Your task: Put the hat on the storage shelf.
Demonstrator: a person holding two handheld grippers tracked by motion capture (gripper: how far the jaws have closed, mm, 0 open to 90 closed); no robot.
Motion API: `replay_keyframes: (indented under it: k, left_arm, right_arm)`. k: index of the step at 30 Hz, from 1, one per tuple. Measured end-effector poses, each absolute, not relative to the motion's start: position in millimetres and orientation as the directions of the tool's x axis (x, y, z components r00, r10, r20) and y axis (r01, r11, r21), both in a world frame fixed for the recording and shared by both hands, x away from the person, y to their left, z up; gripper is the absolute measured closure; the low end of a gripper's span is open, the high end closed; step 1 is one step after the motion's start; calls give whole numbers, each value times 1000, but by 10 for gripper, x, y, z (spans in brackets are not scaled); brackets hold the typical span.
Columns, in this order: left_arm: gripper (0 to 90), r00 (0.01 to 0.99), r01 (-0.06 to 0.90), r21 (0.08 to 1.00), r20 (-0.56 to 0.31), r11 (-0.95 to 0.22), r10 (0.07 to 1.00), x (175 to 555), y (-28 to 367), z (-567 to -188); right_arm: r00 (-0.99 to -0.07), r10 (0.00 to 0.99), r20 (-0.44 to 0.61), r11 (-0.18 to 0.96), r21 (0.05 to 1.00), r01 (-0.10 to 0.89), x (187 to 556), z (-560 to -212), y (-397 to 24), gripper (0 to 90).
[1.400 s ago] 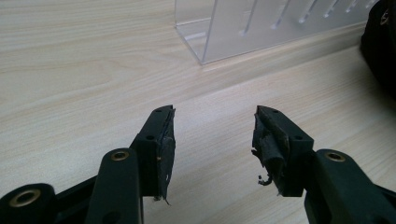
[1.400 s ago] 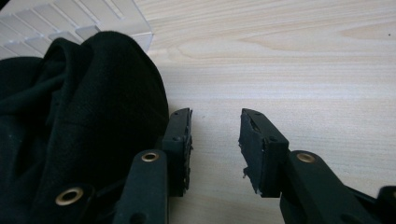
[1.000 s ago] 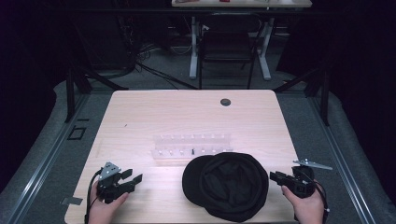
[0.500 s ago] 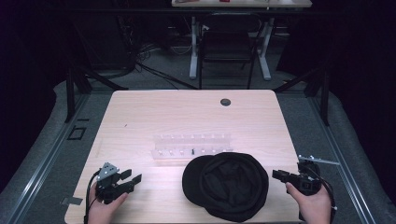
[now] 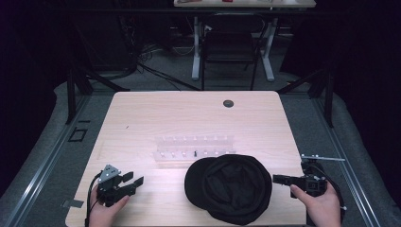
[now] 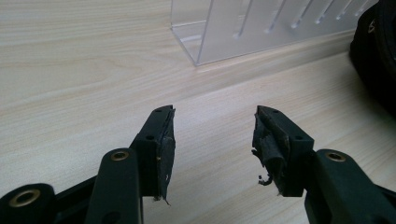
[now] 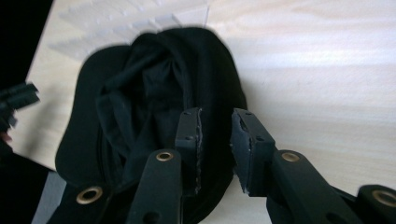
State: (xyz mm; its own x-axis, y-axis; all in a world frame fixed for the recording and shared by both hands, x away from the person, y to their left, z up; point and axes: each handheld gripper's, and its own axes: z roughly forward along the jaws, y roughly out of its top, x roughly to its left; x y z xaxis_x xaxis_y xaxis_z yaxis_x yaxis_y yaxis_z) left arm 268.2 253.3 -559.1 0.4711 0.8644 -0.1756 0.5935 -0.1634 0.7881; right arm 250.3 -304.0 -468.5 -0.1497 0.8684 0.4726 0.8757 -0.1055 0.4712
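High view, desk: a pale wooden desk (image 5: 189, 113) carries a clear plastic rack (image 5: 195, 147) near its middle and a black cap (image 5: 229, 188) at the near edge, touching or just in front of the rack's right end.
High view, left hand: the left hand (image 5: 105, 208) comes up from the bottom edge at the desk's near left corner, holding the left gripper (image 5: 133, 181) low over the wood, jaws pointing right towards the cap and well apart from it.
High view, right hand: the right hand (image 5: 318, 204) sits off the desk's right edge, its right gripper (image 5: 276, 178) levelled leftwards with the tips just beside the cap's right rim (contact cannot be told here).
Left gripper view: the jaws stand wide apart with nothing between them, bare wood beneath; the worn pads (image 6: 166, 148) are frayed. The rack (image 6: 261, 28) lies ahead, the cap (image 6: 378, 51) at the right edge.
Right gripper view: the jaws are parted by a narrow gap and hold nothing; they hover over the cap (image 7: 140, 107), which lies upside down with its hollow inside showing. The rack (image 7: 126, 23) is beyond it.
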Motion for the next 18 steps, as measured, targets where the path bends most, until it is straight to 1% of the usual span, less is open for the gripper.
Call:
replay_keyframes:
  k: [3,6,18]
  left_arm:
    - [483,470,593,788,-176,-162,865,2685,2526,-5593]
    - [483,471,596,786,-177,-164,864,2686,2525,-5595]
    - [483,471,597,785,-176,-166,864,2691,2539,-5598]
  right_arm:
    - [-164,875,456,-72,456,887,2542,-4718,-2969,721]
    - [-179,887,425,-44,464,885,2588,-4726,-2910,722]
    - [-183,906,381,-6,445,895,2713,-4734,-2859,737]
